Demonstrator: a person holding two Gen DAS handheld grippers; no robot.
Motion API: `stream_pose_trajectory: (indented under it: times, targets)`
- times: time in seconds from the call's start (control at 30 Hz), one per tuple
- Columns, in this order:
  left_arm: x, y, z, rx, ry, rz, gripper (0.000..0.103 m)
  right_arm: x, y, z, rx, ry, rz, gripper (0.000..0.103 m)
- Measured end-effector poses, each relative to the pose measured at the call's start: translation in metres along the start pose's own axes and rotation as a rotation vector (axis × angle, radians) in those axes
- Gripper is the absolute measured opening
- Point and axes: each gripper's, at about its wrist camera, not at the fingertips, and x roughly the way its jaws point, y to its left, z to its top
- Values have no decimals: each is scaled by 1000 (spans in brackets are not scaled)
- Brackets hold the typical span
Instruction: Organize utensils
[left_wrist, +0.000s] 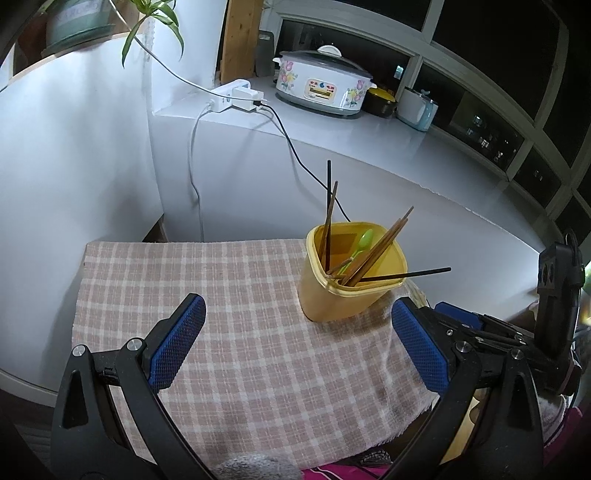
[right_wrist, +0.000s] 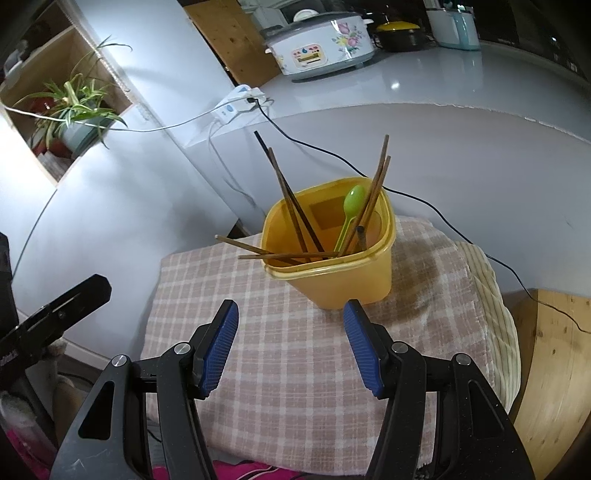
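Note:
A yellow plastic container stands on a pink checked cloth. It holds several wooden and black chopsticks and a green plastic spoon. My left gripper is open and empty, just in front of the container. My right gripper is open and empty, close in front of the container. The right gripper also shows at the right edge of the left wrist view.
A white counter behind holds a floral cooker, a power strip with cables, a black-and-yellow pot and a pale kettle. A potted plant sits on a shelf at left. A wooden surface lies at right.

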Motion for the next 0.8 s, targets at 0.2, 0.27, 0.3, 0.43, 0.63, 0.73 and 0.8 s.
stream_pose_trajectory:
  times: [0.2, 0.27, 0.3, 0.43, 0.63, 0.73, 0.8]
  targets:
    - [-1, 2, 0, -12, 2, -6, 102, -1, 1, -1, -7, -3, 4, 58]
    - [-1, 2, 0, -14, 2, -6, 102, -1, 1, -1, -8, -3, 3, 58]
    - [-1, 2, 0, -12, 2, -7, 102, -1, 1, -1, -8, -2, 2, 58]
    - [-1, 2, 0, -13, 1, -4, 102, -1, 2, -1, -7, -2, 3, 58]
    - [-1, 3, 0, -16, -1, 3, 102, -2, 1, -1, -7, -1, 0, 58]
    - [-1, 3, 1, -14, -4, 4, 102, -2, 0, 0, -6, -2, -4, 58]
    - [-1, 2, 0, -13, -8, 6, 102, -2, -1, 0, -3, -3, -6, 58]
